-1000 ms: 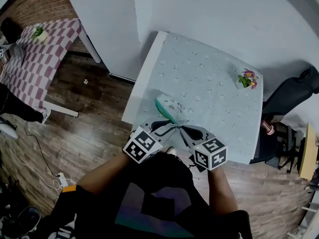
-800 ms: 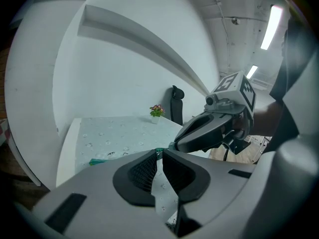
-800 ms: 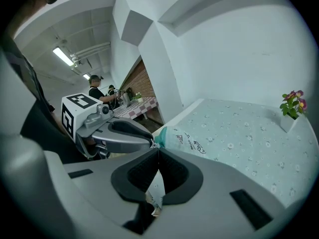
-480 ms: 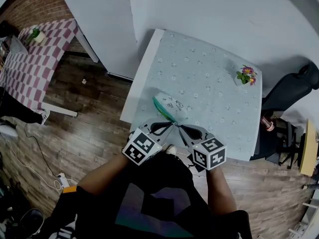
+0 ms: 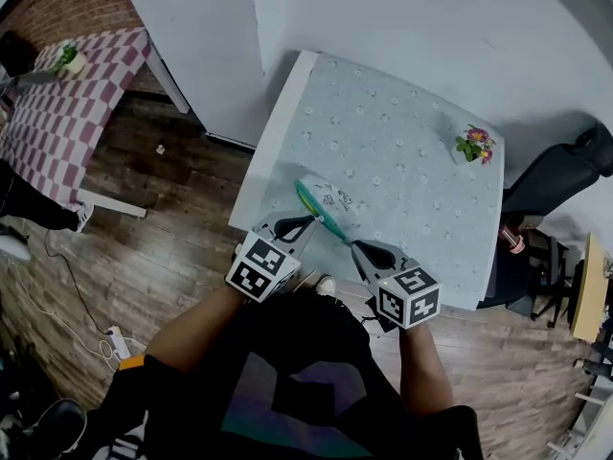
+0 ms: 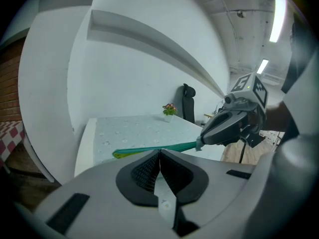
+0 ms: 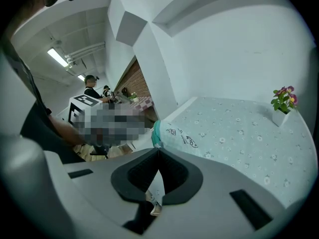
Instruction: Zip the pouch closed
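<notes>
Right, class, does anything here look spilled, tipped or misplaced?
Nothing stands out. The flowerpot stands upright near the far corner; the pouch is held by its green edge between the left gripper and the right gripper.

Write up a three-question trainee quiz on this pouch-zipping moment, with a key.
1. True or false: the left gripper and the right gripper are both shut.
2. Which colour is the zipper edge of the pouch? A red, B green, C yellow.
3. Fill in: the potted flowers stand on the ____.
Key: 1 true; 2 B; 3 table.
</notes>
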`<state>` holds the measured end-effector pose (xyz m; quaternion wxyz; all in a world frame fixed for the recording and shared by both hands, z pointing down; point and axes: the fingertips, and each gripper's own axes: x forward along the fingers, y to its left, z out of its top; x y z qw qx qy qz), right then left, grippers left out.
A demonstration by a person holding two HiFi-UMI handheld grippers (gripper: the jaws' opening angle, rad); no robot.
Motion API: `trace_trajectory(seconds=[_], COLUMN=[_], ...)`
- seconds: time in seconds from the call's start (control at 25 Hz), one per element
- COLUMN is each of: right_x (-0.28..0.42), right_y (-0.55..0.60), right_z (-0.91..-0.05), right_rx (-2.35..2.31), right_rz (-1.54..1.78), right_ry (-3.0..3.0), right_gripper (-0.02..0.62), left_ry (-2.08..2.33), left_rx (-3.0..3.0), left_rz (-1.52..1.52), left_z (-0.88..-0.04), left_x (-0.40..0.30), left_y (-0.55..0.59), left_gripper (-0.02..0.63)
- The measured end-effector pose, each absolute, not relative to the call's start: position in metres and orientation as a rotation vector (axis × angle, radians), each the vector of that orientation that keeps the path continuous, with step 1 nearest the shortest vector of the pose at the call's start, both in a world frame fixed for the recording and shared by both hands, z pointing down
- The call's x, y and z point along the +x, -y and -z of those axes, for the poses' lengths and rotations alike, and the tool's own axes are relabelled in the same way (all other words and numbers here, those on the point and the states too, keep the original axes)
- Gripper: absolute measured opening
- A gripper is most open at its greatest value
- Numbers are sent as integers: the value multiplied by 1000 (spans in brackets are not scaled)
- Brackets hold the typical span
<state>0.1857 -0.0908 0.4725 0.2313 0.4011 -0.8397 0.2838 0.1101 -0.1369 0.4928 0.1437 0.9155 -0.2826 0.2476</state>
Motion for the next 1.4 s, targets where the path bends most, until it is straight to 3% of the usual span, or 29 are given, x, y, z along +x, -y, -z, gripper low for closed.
trace_trajectory(seconds=[0.48,0.88,1.12,1.4], right_x=[200,190,191,194], right_y=[89,91,104,132], right_z=[-485,-501,-479,-391], right_rx=[1156,1151,1235,1524], right_rz=[-810,-782,-662,-341], right_ry=[2257,2217,2217,2268], right_gripper=[18,21,83,60], left_ry=[1015,1001,1047,1177], left_rx=[2480,2441,2431,2580], left_rz=[-793,-742,-617,-403], left_z=[-531,-530,-501,-410], left_x=[58,59,55,60], left_y=[200,190,175,165], left_gripper=[14,14,14,14])
